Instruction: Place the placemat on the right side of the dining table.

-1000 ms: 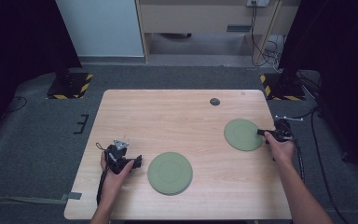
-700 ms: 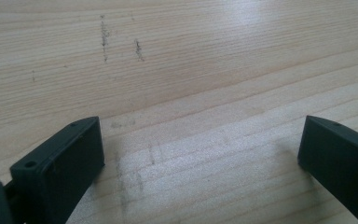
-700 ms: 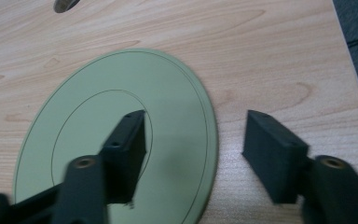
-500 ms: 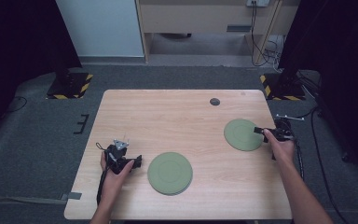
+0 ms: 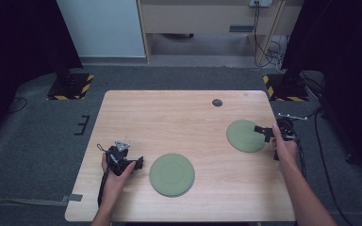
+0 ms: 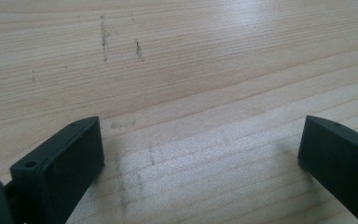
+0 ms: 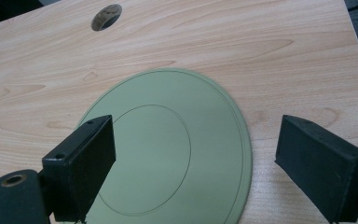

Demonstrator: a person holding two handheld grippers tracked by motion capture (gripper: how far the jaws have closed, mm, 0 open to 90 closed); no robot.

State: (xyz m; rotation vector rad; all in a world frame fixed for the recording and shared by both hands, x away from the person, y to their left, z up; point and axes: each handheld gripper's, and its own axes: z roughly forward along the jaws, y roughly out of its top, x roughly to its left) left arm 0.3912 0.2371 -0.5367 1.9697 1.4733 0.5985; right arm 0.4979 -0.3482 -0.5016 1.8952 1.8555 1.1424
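Observation:
Two flat round green plates lie on the wooden table (image 5: pixel 179 117). One plate (image 5: pixel 171 174) sits near the front middle, the other plate (image 5: pixel 244 136) (image 7: pixel 168 149) at the right. My right gripper (image 5: pixel 263 133) (image 7: pixel 198 140) reaches over that plate's right rim. Its jaws have just been opening and now stand wide, with the plate flat under the gap and untouched by the pads. My left gripper (image 5: pixel 139 164) (image 6: pixel 200 135) rests left of the front plate, open over bare wood with nothing between its jaws.
A dark round grommet (image 5: pixel 217 102) (image 7: pixel 106 17) is set in the tabletop near the far edge. The table's right edge runs close behind my right hand. Yellow-and-black striped stand bases (image 5: pixel 70 87) sit on the floor beside the far corners.
The right gripper's jaws stand wider apart than a second ago, and the plate beneath them lies flat in the same spot. The left hand has not moved.

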